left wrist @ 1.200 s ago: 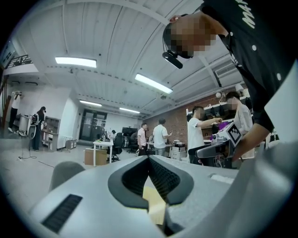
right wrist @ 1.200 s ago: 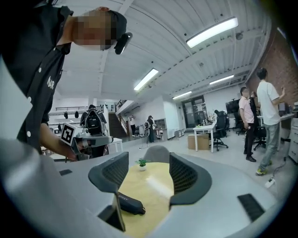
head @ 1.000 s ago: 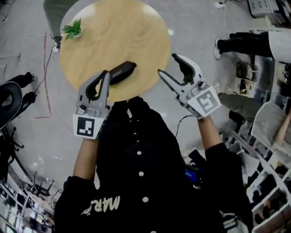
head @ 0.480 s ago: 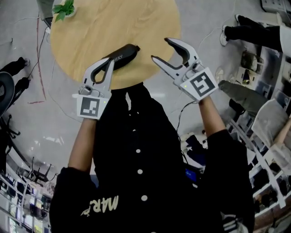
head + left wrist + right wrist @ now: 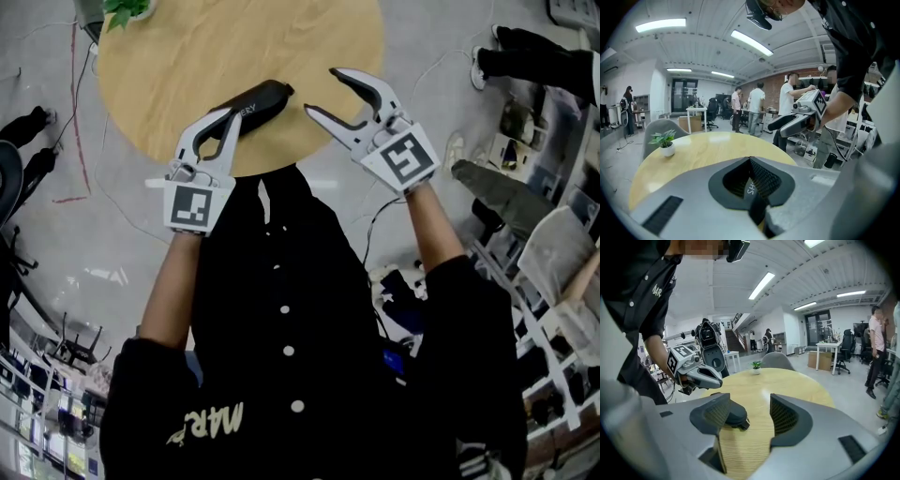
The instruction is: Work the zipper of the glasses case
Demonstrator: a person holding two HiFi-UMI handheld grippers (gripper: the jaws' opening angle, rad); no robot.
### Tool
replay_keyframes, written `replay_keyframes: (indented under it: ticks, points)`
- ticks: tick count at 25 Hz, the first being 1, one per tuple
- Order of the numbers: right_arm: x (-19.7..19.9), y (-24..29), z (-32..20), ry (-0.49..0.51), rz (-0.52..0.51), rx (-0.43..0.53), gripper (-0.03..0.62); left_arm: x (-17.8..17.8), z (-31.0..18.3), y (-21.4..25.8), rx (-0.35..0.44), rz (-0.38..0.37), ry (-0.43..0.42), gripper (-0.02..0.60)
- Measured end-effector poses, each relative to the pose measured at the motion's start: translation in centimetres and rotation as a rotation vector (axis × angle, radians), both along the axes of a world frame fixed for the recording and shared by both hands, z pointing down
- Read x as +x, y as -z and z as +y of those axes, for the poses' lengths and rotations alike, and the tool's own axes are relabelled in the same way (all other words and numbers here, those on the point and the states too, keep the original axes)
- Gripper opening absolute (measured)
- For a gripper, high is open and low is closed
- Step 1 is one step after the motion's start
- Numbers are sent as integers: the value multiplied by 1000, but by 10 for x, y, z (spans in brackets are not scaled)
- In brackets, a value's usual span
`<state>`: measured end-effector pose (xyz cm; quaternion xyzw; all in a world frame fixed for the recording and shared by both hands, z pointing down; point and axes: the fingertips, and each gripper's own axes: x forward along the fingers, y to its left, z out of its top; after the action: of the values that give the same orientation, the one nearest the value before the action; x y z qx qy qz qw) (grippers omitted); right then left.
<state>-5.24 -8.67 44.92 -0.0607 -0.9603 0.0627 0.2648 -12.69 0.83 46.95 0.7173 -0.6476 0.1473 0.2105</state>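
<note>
The glasses case [image 5: 255,98] lies on the round worktop [image 5: 187,56], its long axis running crosswise ahead of both pairs of fingers. The left gripper [image 5: 228,114] has its fingers clenched together and empty, their tips over the case's near end; I cannot tell whether they touch it. The right gripper [image 5: 320,91] has its fingers released and spread, gripping nothing. The case's far end, with what looks like the zipper pull [image 5: 742,423], lies just beyond its inner finger. The left is nearer; the right probably needs a small sideways shift.
</note>
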Motion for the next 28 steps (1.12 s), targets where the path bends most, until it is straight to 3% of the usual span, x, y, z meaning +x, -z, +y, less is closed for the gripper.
replay_keyframes:
  ticks: [16, 28]
  points:
    - [-13, -58, 10, 198, 82, 95, 241, 2, 0, -34, -58, -8, 32, 3]
    - [-17, -82, 10, 408, 148, 205, 236, 2, 1, -44, -98, -39, 56, 3]
